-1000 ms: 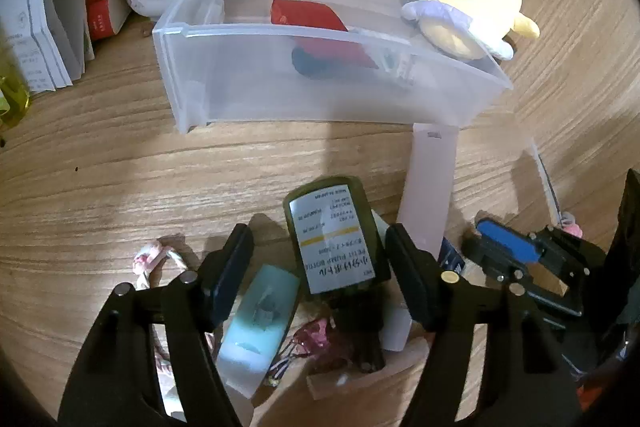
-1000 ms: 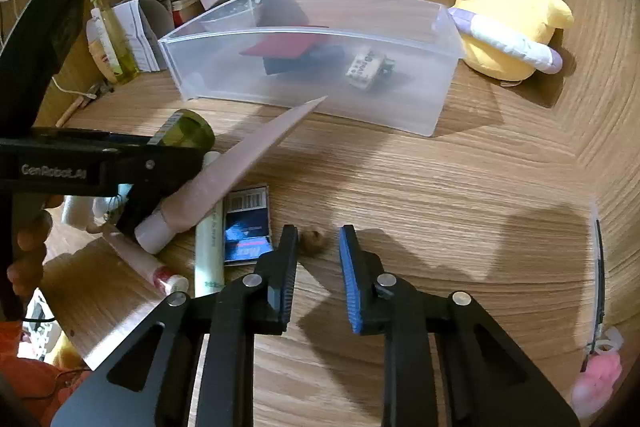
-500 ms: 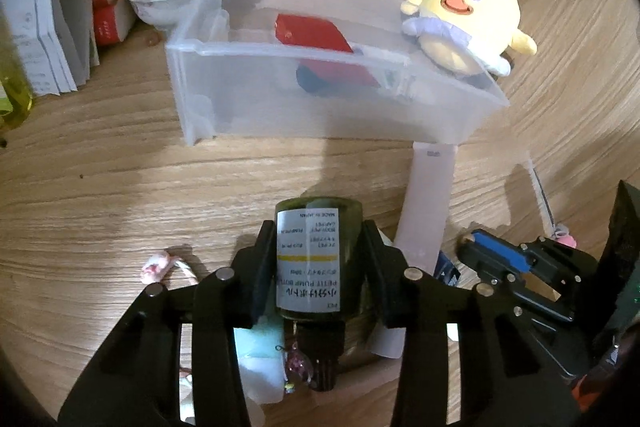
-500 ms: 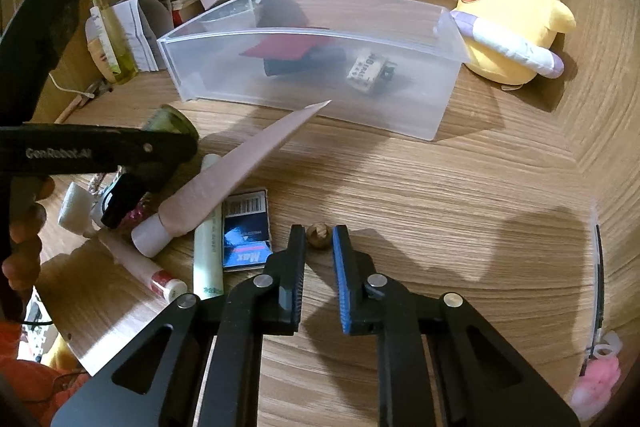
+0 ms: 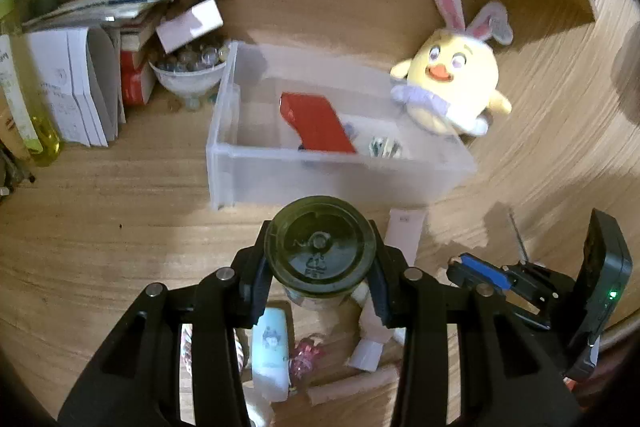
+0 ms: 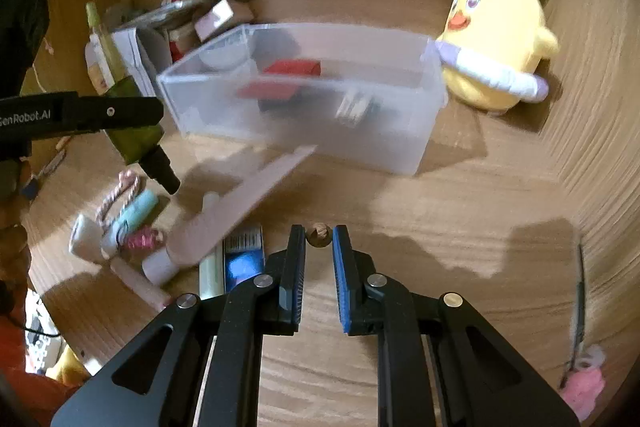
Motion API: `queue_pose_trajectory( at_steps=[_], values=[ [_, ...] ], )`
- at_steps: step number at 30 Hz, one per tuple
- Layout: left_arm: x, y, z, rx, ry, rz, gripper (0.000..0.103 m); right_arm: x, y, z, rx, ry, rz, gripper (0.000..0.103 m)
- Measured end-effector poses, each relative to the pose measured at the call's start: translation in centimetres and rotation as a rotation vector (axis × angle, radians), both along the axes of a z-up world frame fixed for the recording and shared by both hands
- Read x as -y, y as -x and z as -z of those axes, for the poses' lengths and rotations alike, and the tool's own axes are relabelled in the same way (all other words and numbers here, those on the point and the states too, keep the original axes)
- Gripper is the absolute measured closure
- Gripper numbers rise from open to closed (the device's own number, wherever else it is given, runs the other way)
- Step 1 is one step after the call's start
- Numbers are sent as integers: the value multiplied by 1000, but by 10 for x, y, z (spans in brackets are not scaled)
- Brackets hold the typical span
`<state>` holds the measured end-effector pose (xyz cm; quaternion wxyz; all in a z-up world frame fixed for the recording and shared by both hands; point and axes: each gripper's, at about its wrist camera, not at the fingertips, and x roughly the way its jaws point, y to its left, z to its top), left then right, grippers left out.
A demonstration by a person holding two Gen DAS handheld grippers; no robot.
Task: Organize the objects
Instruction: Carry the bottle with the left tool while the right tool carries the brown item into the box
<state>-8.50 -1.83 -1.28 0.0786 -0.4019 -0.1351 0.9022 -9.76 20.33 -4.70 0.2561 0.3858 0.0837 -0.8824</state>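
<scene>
My left gripper [image 5: 320, 259] is shut on a dark green pump bottle [image 5: 320, 249] and holds it off the table, base toward the camera; the bottle also shows in the right wrist view [image 6: 136, 131], tilted, cap down. A clear plastic bin [image 5: 332, 163] stands beyond it with a red box [image 5: 316, 123] and small items inside. My right gripper [image 6: 318, 239] is shut on a small brown bead [image 6: 318, 235] at its fingertips. On the table lie a pink tube [image 6: 236, 207], a light blue tube [image 6: 132, 215] and a blue packet [image 6: 242, 259].
A yellow plush chick [image 5: 452, 87] sits right of the bin. Books, papers [image 5: 80, 83] and a bowl of marbles [image 5: 188, 67] stand at the back left with a yellow bottle [image 5: 28, 123]. A pink hair clip [image 6: 580, 375] lies at the right.
My left gripper shut on the green bottle and lifted it off the pile, tipping its base toward the camera. My right gripper closed on the brown bead.
</scene>
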Motion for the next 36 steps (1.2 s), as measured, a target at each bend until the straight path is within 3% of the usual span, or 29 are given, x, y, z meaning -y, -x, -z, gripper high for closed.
queue_pose_trajectory(
  at_steps=[21,29,36],
  values=[
    [10,14,-60,-168,-8,-38,62,-5,26,-67,-176,98,38,91],
    [11,36,-70,-187,26,-56,62,-1,50,-75,-208,86,40,91],
    [15,63,-56,-131,33,-66,62,6,77,-80,-209,77,49,91]
  ],
)
